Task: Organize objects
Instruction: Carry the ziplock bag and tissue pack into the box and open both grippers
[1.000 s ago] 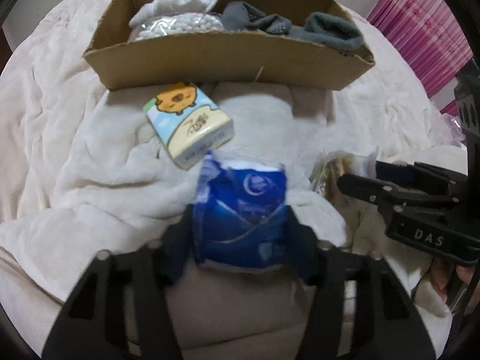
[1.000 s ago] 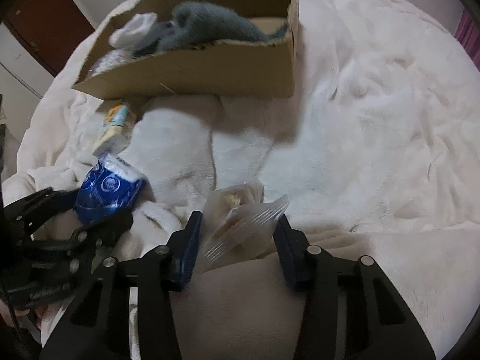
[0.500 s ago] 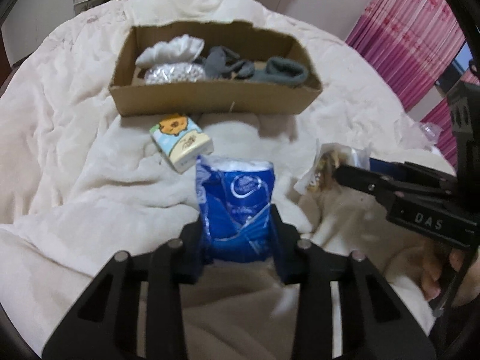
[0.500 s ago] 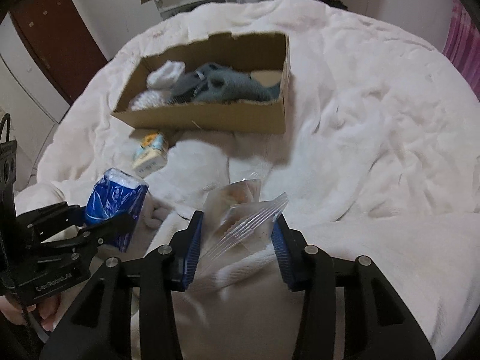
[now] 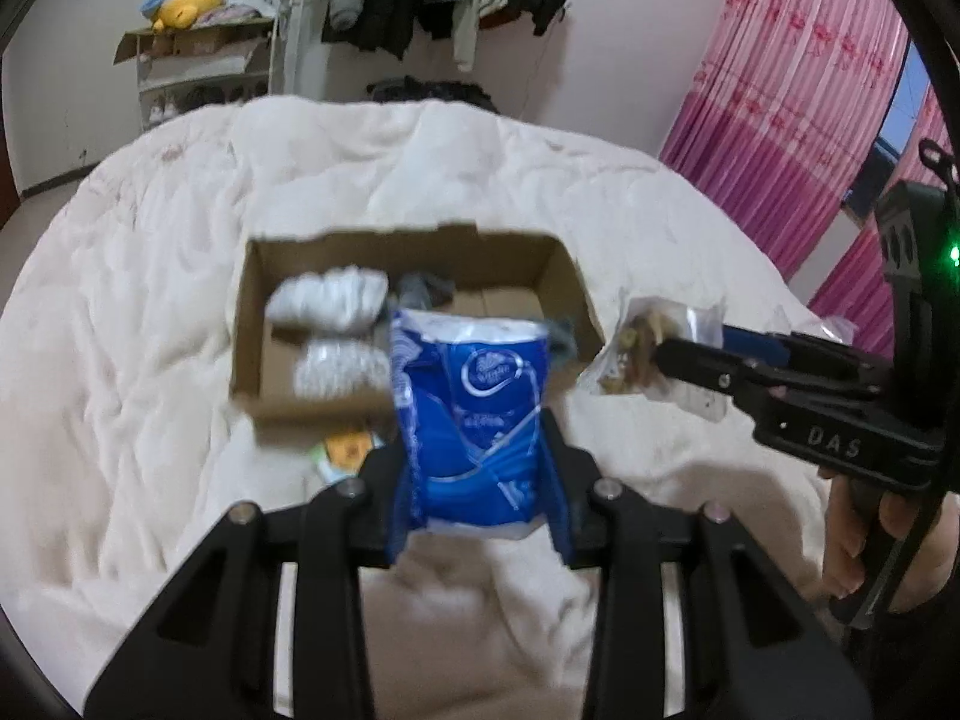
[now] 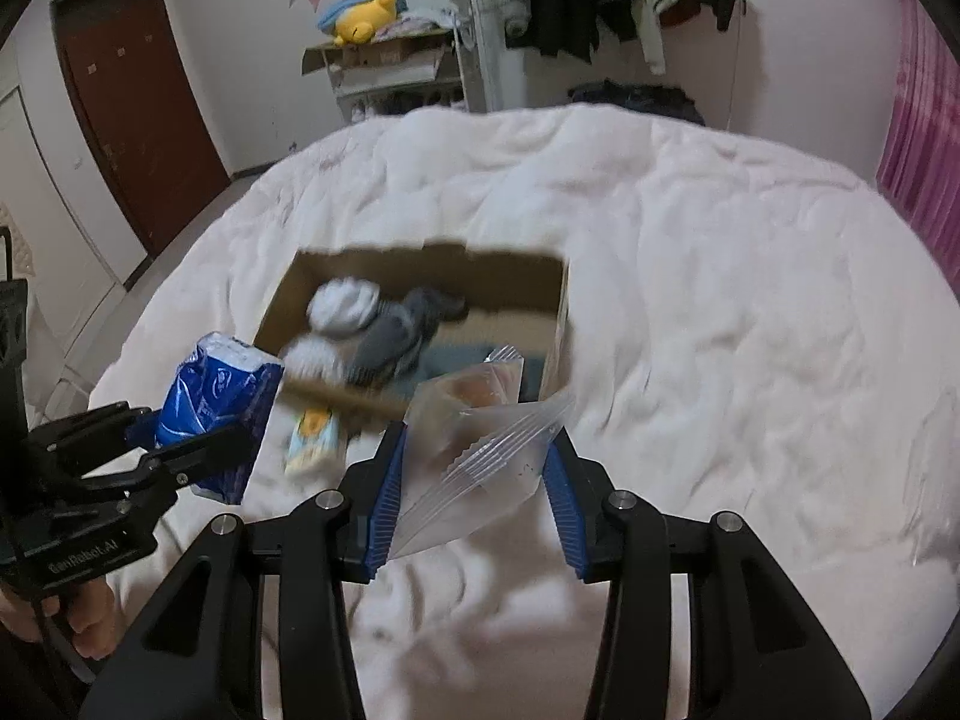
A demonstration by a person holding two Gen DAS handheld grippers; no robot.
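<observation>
My left gripper point(image 5: 477, 474) is shut on a blue tissue pack point(image 5: 474, 414) and holds it in the air in front of the cardboard box point(image 5: 258, 324). It also shows in the right wrist view point(image 6: 216, 402). My right gripper point(image 6: 474, 480) is shut on a clear zip bag point(image 6: 474, 438) with snacks inside, held above the bed near the box's right end point(image 6: 558, 324). The bag also shows in the left wrist view point(image 5: 642, 348). The box holds white socks point(image 5: 330, 300) and grey socks point(image 6: 402, 330).
A yellow cartoon tissue pack point(image 6: 312, 438) lies on the white blanket point(image 6: 720, 300) just in front of the box. Pink curtains point(image 5: 780, 120) hang at the right. A shelf with a yellow plush toy point(image 6: 360, 24) and hanging clothes stand behind the bed.
Both grippers have risen well above the bed with their loads and now look down into the box. The blue pack and the zip bag stay gripped.
</observation>
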